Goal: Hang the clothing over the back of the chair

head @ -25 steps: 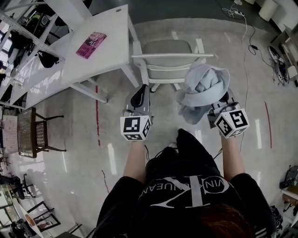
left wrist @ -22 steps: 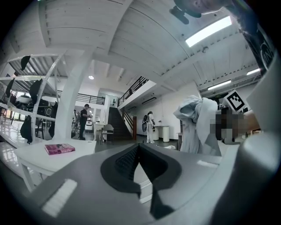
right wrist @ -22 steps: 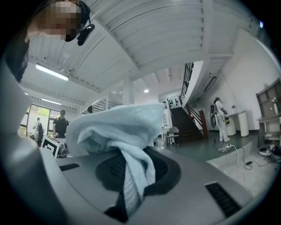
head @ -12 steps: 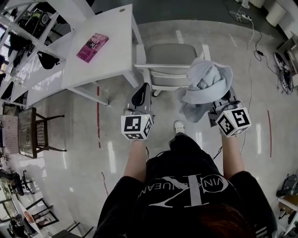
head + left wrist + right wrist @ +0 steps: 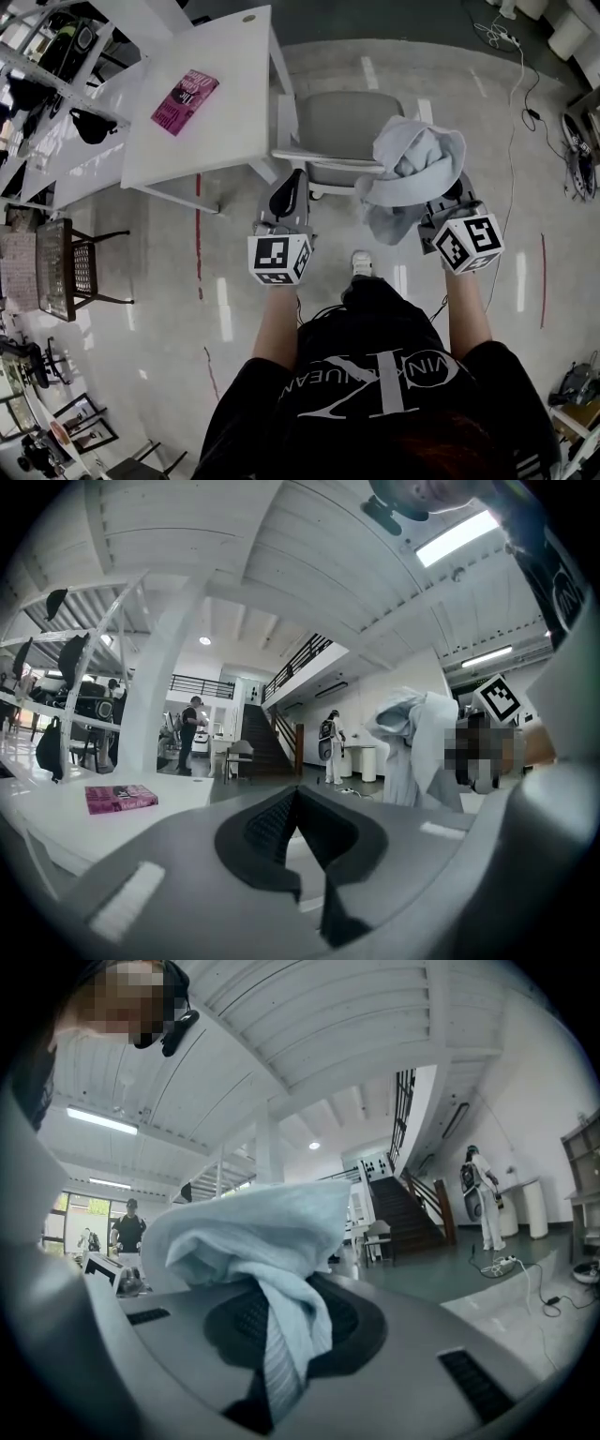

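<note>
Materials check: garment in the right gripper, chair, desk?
Garment: soft pale-blue cloth, matte; it bunches and folds. Chair: white rigid frame, painted wood or metal, unclear; grey matte seat. Desk: smooth white top, likely laminate or painted board.

Clothing (image 5: 412,169): pale blue-grey fabric, bunched in a loose wad, folds drooping. Held up off the floor, w/ one twisted strand pinched betw. jaws of right gripper (image 5: 272,1335). Sits at right end of chair (image 5: 342,127) backrest; contact unclear. Chair: white frame, grey seat, upright, backrest on near side.
</note>
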{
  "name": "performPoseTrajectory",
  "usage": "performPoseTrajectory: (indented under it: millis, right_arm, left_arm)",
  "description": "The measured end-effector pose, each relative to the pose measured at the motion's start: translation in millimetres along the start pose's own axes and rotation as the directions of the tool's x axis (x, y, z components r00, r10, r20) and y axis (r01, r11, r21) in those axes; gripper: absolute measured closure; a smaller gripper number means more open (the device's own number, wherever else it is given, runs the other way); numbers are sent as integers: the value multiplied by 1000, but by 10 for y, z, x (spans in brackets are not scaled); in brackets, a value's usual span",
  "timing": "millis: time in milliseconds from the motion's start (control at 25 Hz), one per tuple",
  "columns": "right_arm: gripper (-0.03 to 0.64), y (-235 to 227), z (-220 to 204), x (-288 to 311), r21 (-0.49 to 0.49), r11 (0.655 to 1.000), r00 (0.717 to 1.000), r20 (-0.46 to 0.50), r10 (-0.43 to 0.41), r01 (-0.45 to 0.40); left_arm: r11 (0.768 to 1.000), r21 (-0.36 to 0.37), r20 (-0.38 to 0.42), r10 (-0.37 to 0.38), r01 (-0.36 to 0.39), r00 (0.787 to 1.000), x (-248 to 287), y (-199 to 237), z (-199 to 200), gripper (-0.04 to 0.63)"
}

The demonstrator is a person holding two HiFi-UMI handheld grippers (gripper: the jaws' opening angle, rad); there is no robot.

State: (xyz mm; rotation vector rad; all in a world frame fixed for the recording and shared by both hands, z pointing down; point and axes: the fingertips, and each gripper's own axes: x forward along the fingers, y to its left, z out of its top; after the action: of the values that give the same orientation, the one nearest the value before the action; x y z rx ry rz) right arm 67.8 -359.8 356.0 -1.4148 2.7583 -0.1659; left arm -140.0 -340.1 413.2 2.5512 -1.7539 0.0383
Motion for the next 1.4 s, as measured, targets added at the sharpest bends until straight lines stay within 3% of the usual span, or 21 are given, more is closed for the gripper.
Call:
performPoseTrajectory:
  millis: [280, 440, 800, 1040, 1240, 1400]
  right_arm:
    - [563, -227, -34, 460, 10, 1000, 999, -36, -9, 9]
    - [563, -385, 123, 649, 20, 1000, 1000, -4, -19, 19]
    - [563, -731, 393, 1173, -40, 997, 998, -22, -65, 64]
    - [563, -821, 21, 1518, -169, 984, 985, -150, -84, 58]
    - [563, -813, -384, 1722, -274, 962, 947, -315, -67, -23]
    - [563, -777, -598, 1717, -295, 952, 920, -389, -45, -78]
  left_arm:
    - [1000, -13, -17, 22, -22, 1000, 267, 186, -45, 584]
    - [1000, -14, -13, 22, -22, 1000, 396, 207, -36, 584]
    - [1000, -6, -25, 12, -12, 1000, 699, 219, -34, 584]
    - [1000, 14, -47, 21, -20, 999, 785, 300, -53, 584]
    - [1000, 4, -64, 25, -25, 998, 778, 357, -122, 584]
    - [1000, -7, -73, 24, -25, 997, 790, 317, -156, 584]
